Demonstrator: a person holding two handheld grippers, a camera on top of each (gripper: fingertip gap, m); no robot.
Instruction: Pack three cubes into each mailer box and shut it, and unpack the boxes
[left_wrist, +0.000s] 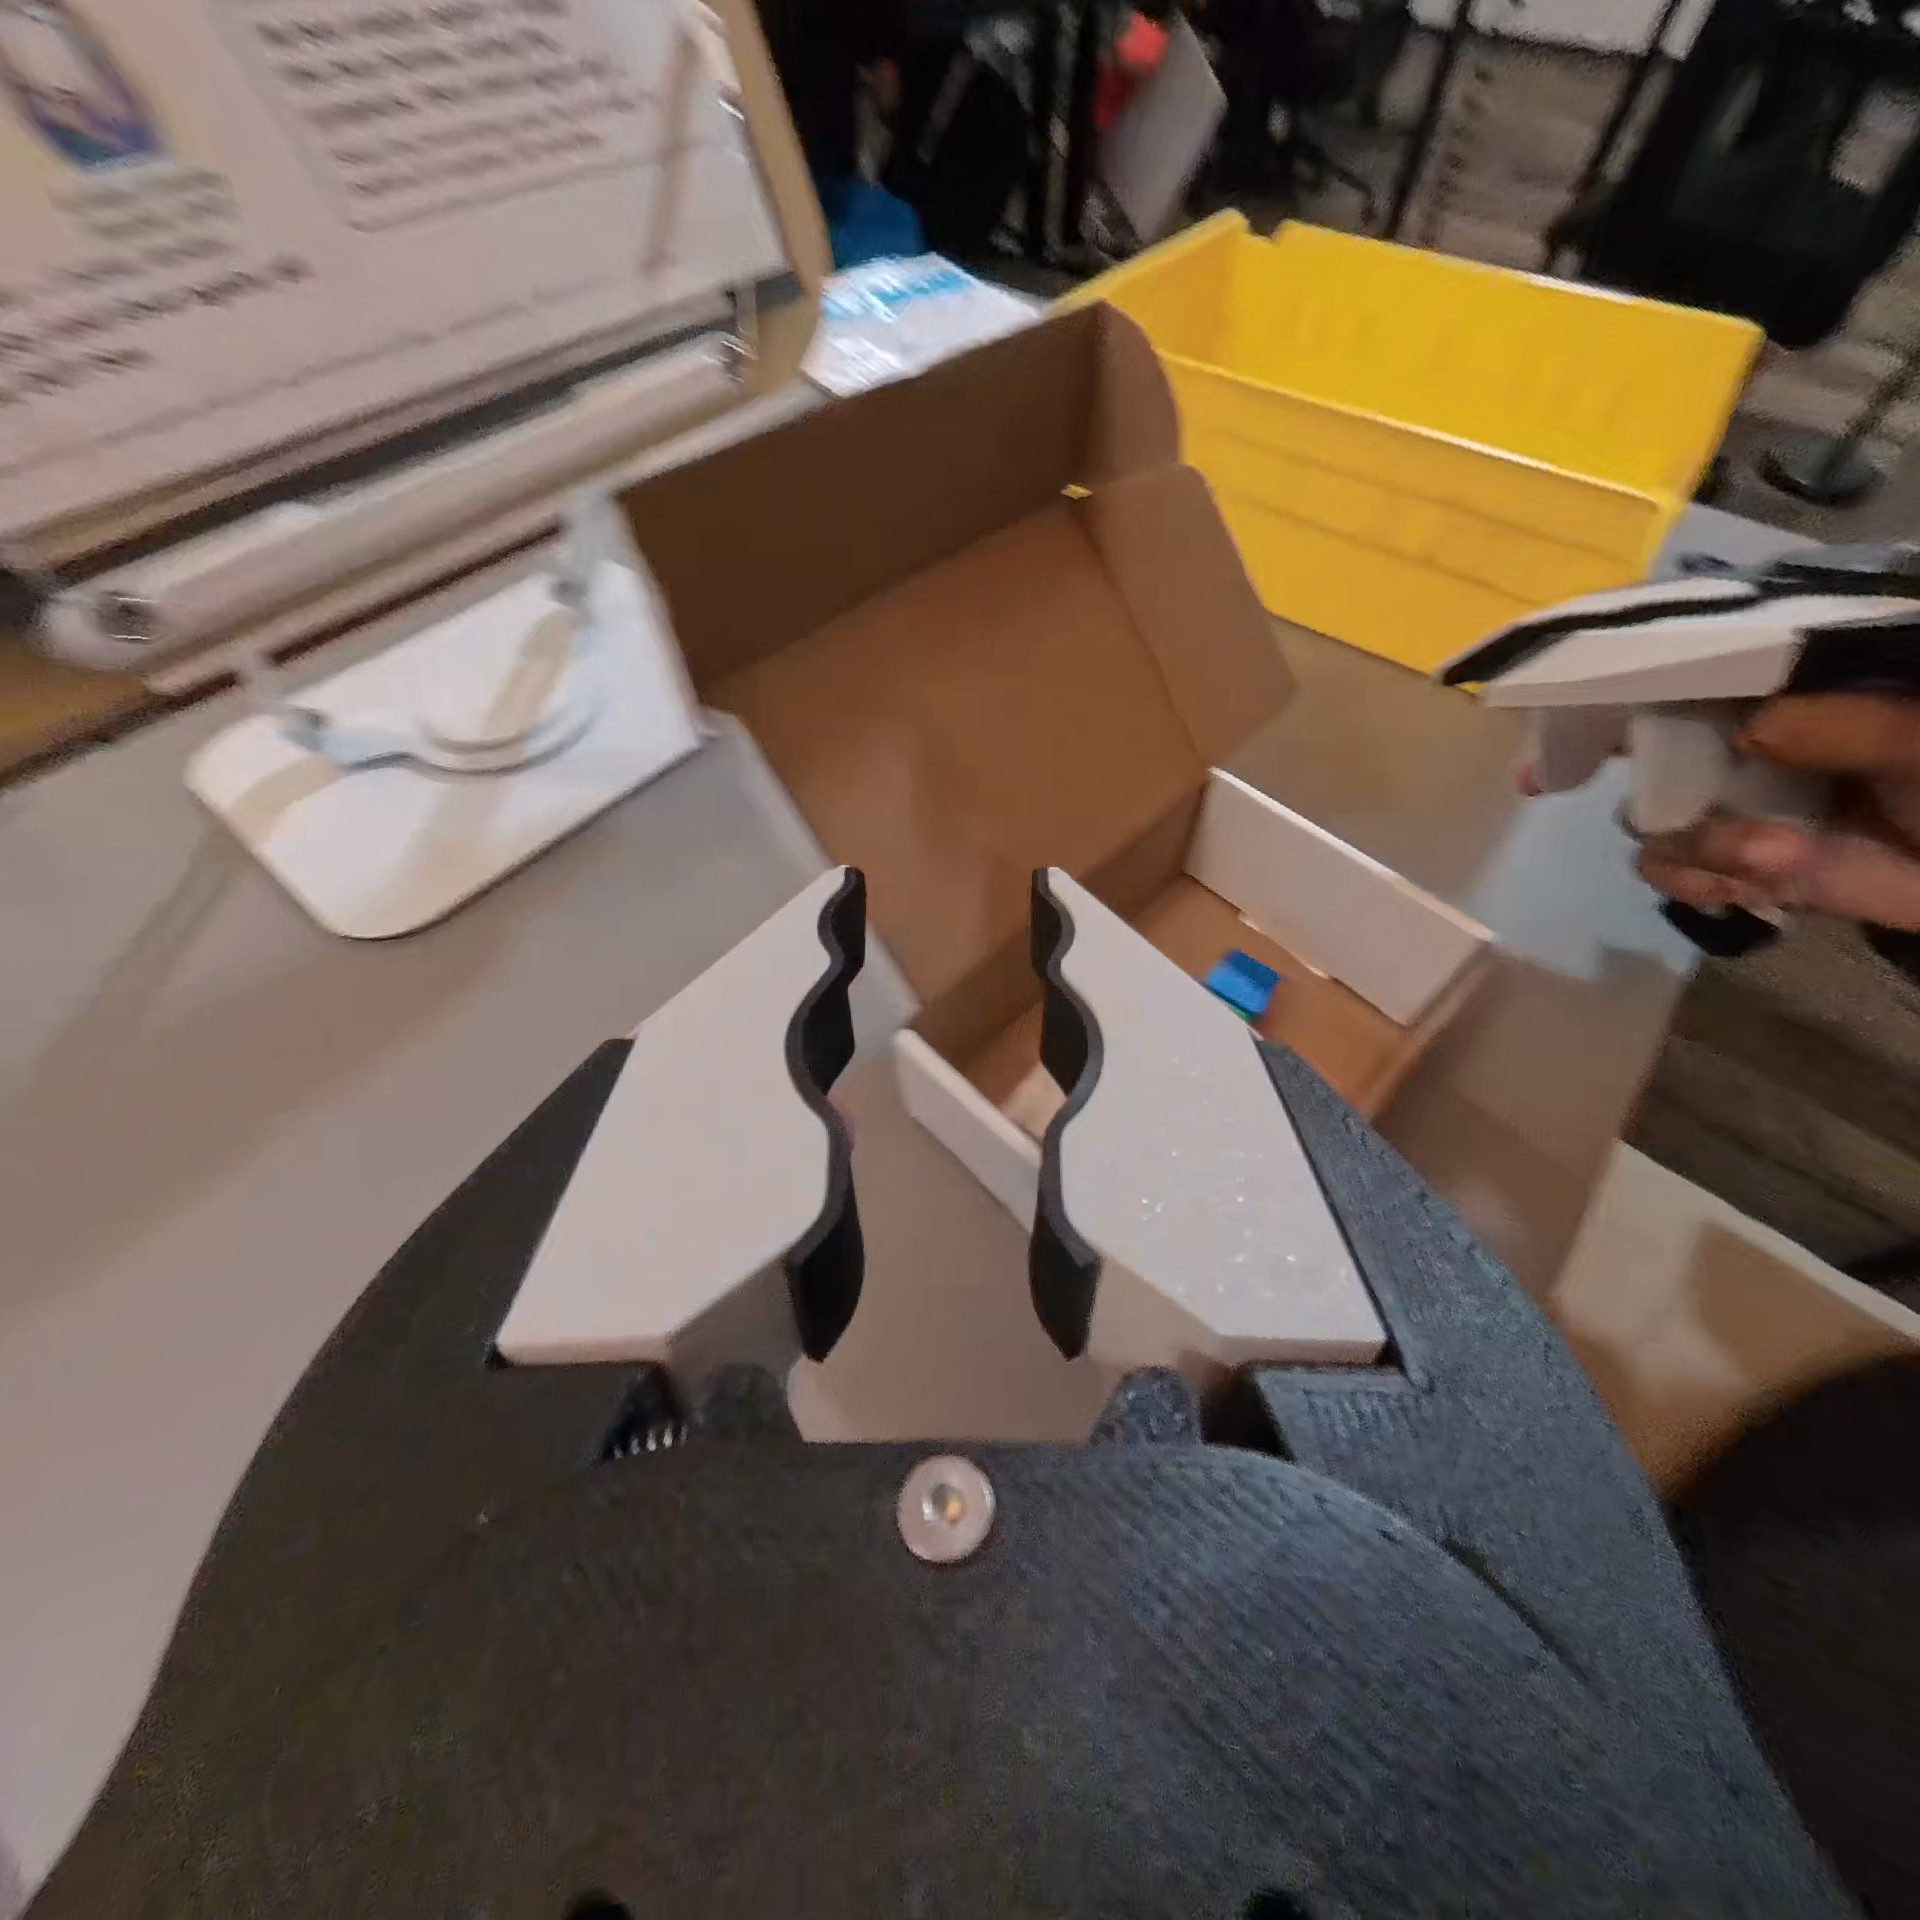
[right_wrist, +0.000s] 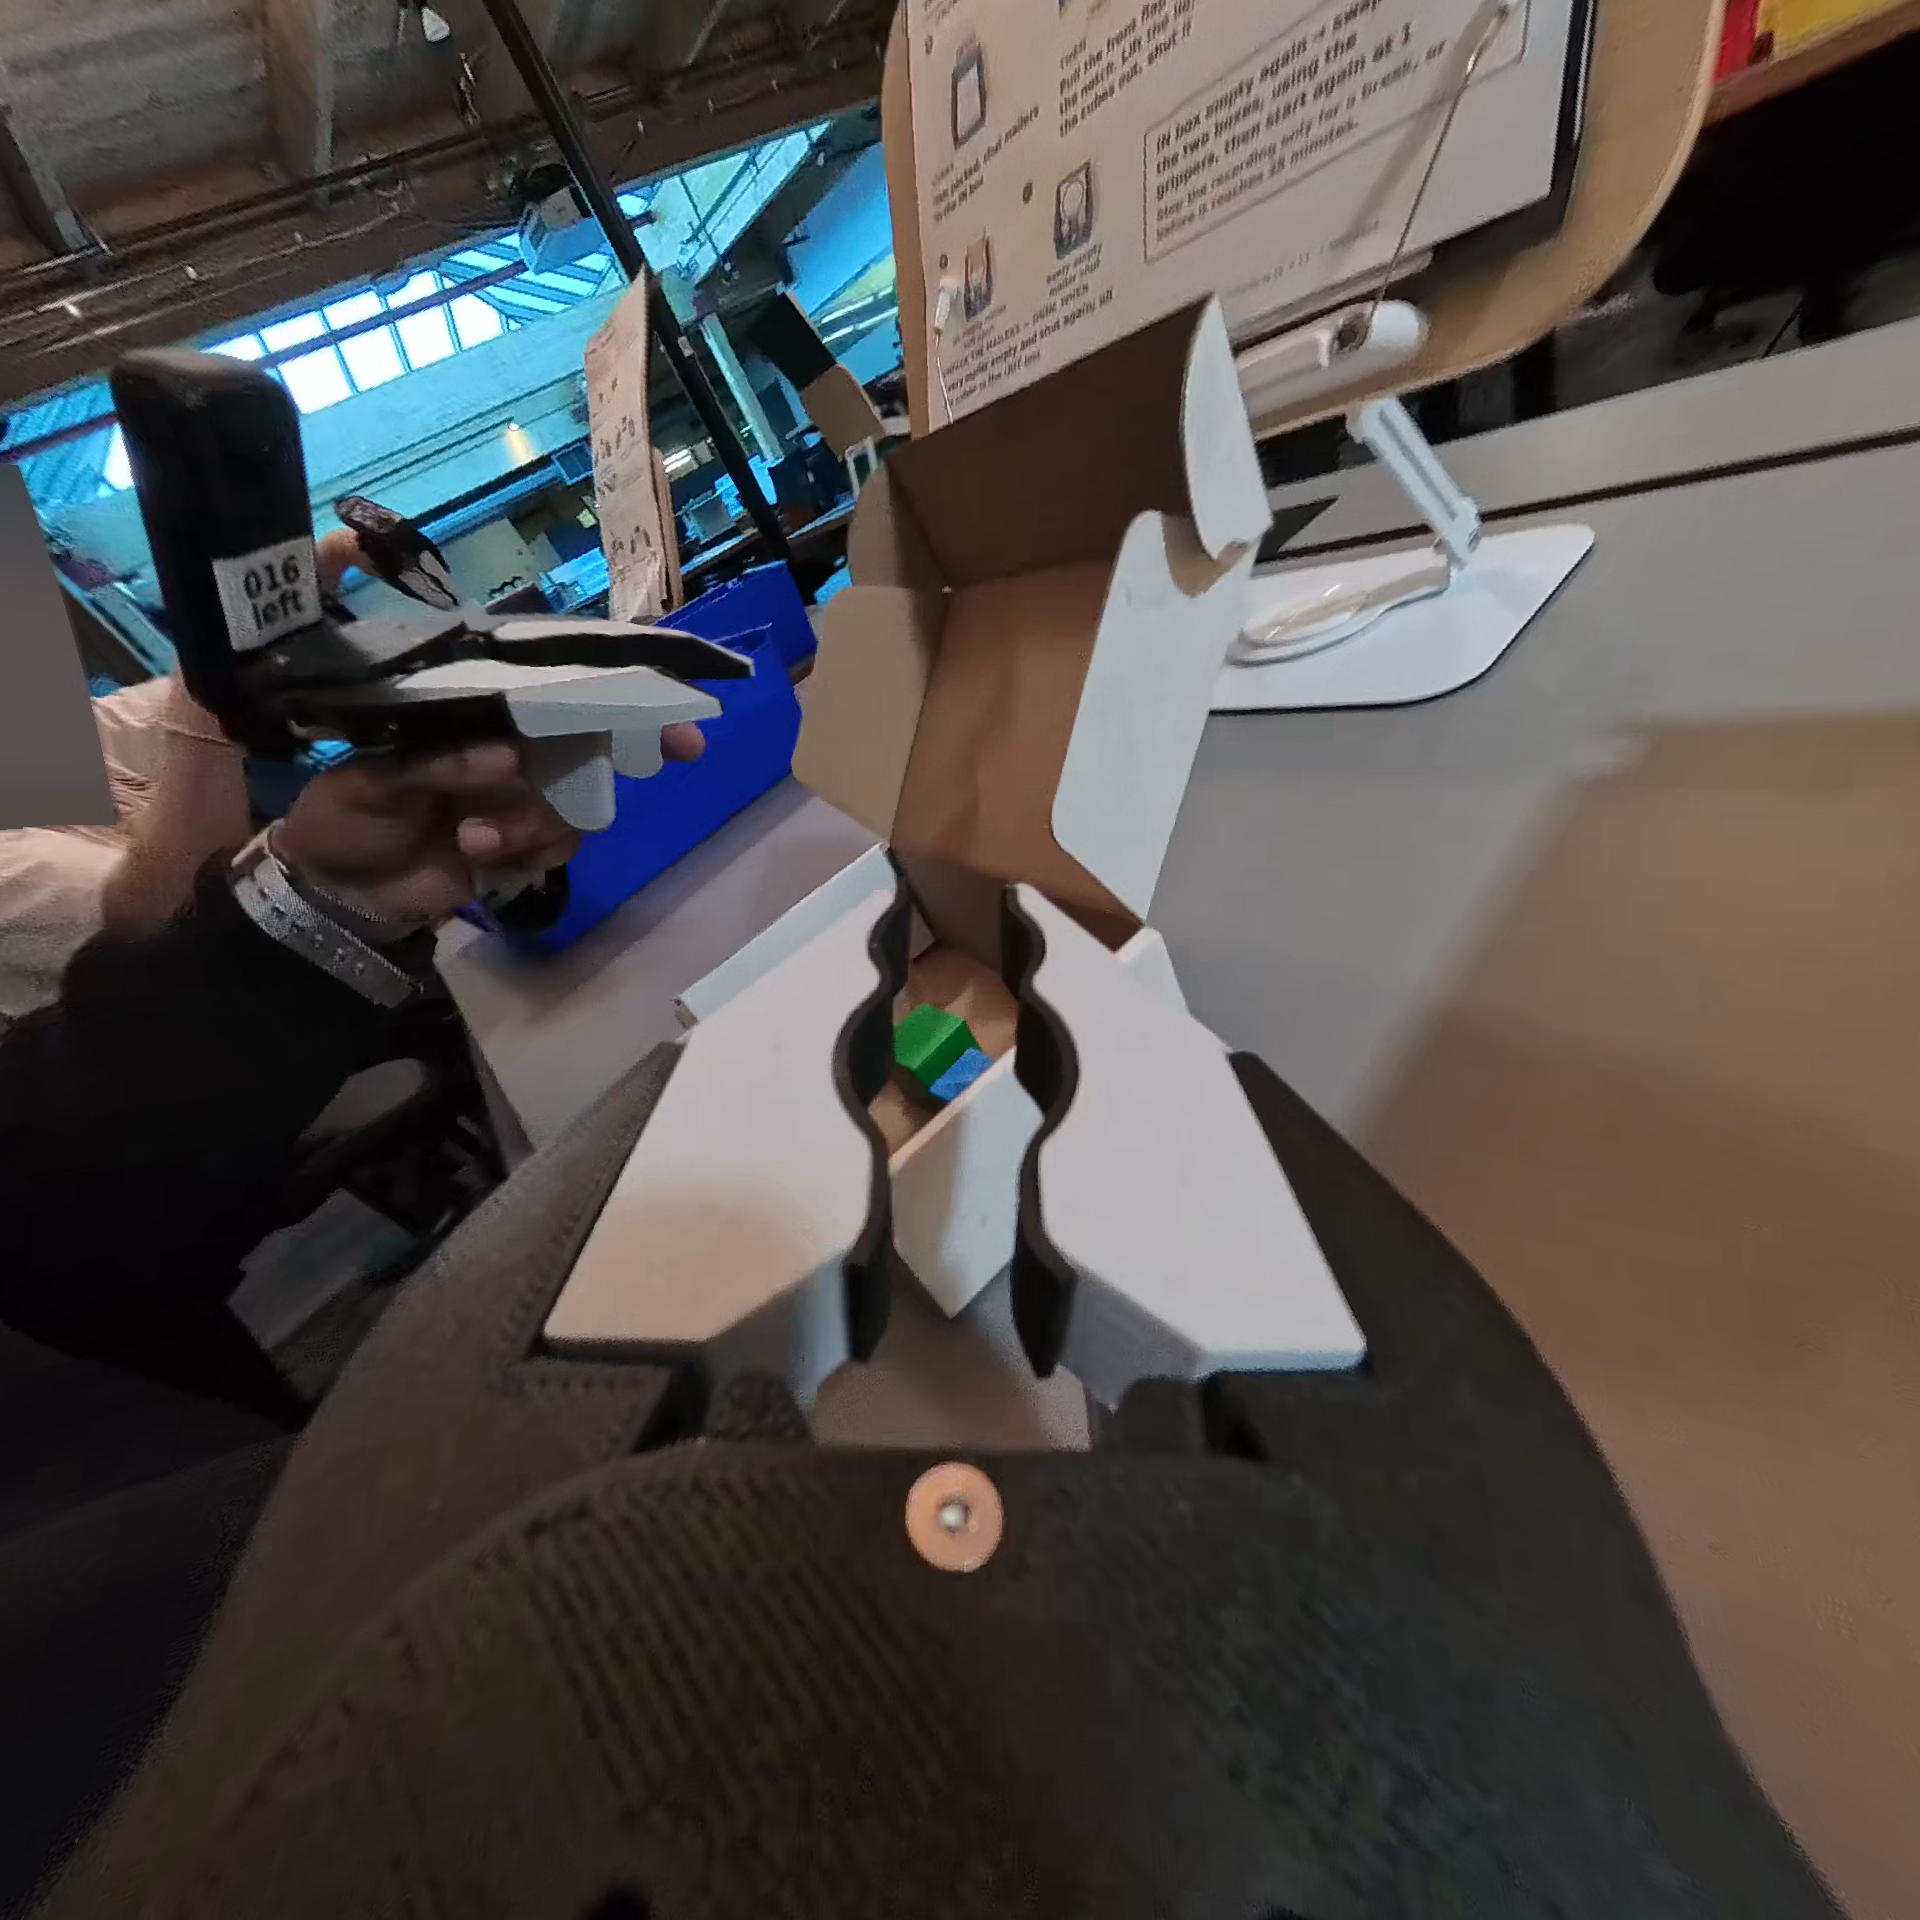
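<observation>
- My own fingers are hiding most of the mailer box (left_wrist: 1039, 665) interior; I am glimpsing only a blue cube (left_wrist: 1242, 979) and a green cube (right_wrist: 928, 1042).
- The corrugated cardboard box is sitting lid-up on the smooth grey surface (left_wrist: 208, 1091).
- Left gripper (left_wrist: 948, 904) and right gripper (right_wrist: 954, 906) are both hovering parted, grasping nothing.

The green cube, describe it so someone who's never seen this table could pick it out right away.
Start at the open mailer box on the grey table, its brown lid standing up. Look down inside to the box floor: the green cube lies there against a blue cube. It is the only green thing in the box.
</observation>
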